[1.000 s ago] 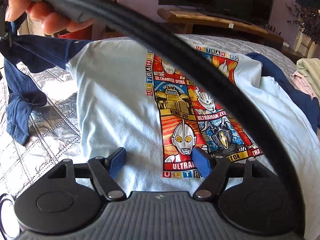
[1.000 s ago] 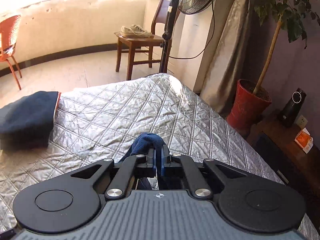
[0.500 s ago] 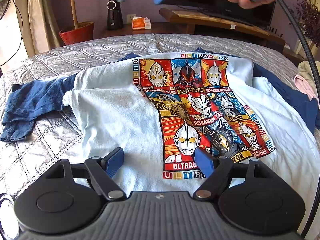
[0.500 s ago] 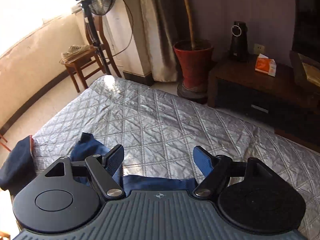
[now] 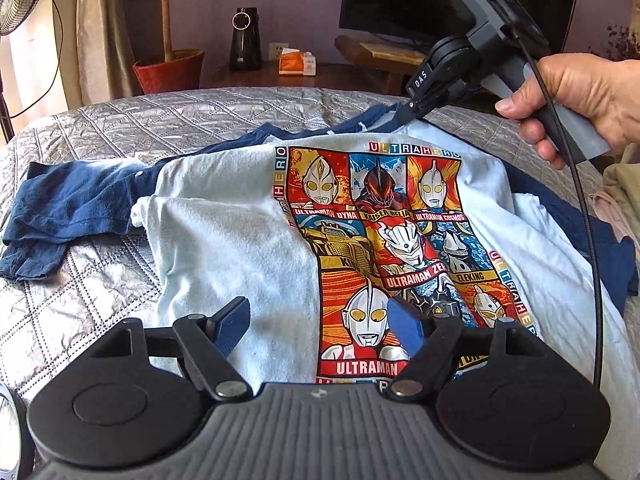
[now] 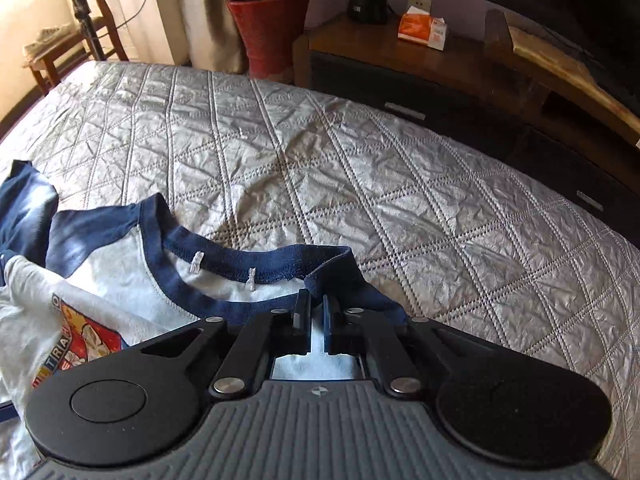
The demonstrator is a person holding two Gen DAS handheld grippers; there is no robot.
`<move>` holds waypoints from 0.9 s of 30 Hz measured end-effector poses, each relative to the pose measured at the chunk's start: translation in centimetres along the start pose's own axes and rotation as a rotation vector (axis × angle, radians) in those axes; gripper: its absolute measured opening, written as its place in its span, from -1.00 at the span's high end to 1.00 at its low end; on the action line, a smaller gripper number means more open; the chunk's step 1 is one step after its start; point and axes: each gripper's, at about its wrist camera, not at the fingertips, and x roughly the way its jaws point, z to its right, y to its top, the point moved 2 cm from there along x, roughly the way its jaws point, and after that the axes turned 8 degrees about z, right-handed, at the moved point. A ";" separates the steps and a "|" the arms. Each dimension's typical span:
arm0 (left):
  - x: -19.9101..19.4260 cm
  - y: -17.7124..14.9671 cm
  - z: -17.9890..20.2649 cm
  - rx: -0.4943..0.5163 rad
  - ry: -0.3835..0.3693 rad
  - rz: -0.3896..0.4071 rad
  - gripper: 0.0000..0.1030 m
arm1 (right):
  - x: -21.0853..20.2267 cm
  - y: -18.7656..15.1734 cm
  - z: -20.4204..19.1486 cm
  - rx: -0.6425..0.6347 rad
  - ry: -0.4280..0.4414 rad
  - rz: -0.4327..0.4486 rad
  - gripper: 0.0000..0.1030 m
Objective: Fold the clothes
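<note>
a: where's the t-shirt [image 5: 224,240]?
b: spread on the quilted bed [image 6: 360,168], print side up, its navy sleeve [image 5: 68,204] lying out to the left.
a: and the right tongs [image 6: 316,318]?
b: at the far edge of the shirt, fingers nearly together on the navy collar [image 6: 256,264], pinching the fabric beside it. a hand [image 5: 580,96] holds their handle.
a: the left tongs [image 5: 320,326]?
b: near the shirt's hem, jaws spread wide over the print, gripping nothing.
a: beyond the bed?
b: a red pot [image 6: 268,28] and an orange tissue pack [image 6: 422,30] on a dark cabinet [image 6: 400,68].
</note>
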 end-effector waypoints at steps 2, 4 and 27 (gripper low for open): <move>0.1 0.0 0.1 0.000 0.001 0.002 -0.41 | -0.6 1.2 1.1 0.049 -0.080 0.096 0.87; 0.3 -0.1 0.3 0.005 0.002 -0.001 -0.41 | -0.5 1.6 1.4 0.026 -0.169 0.131 0.76; -0.2 1.2 -4.4 -0.057 0.224 0.021 -0.43 | -5.7 -5.4 -5.5 0.038 0.044 0.169 -0.35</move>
